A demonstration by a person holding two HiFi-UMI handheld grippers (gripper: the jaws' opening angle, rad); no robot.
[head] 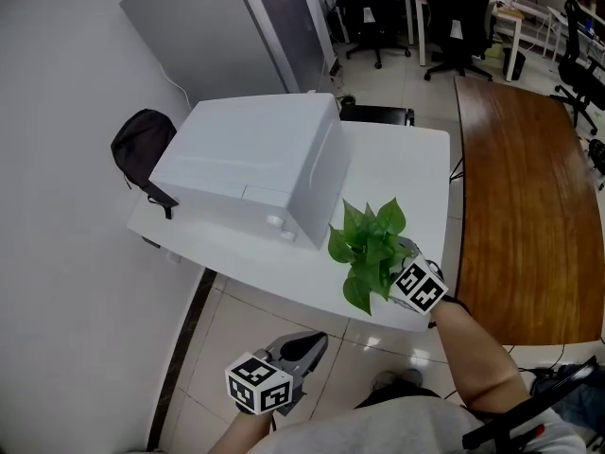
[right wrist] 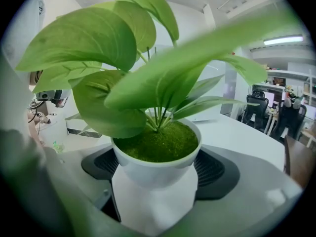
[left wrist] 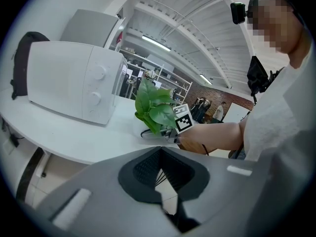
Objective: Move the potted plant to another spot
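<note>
The pot (right wrist: pixel 155 169) looks like smooth white plastic or ceramic with a soft shine. Its filling (right wrist: pixel 158 143) is rough, mossy green. The leaves (right wrist: pixel 84 41) are smooth and a little waxy. The right claw (right wrist: pixel 155 181) is matt grey plastic with dark ribbed pads (right wrist: pixel 215 169). The surface (head: pixel 416 168) is smooth matt white, and the neighbouring table (head: pixel 515 187) is glossy brown wood.

White table (head: pixel 416 168), wooden table (head: pixel 520 206), tiled floor (head: pixel 255 334)

No legible text, no brands or numbers (only square markers (head: pixel 419 287))
</note>
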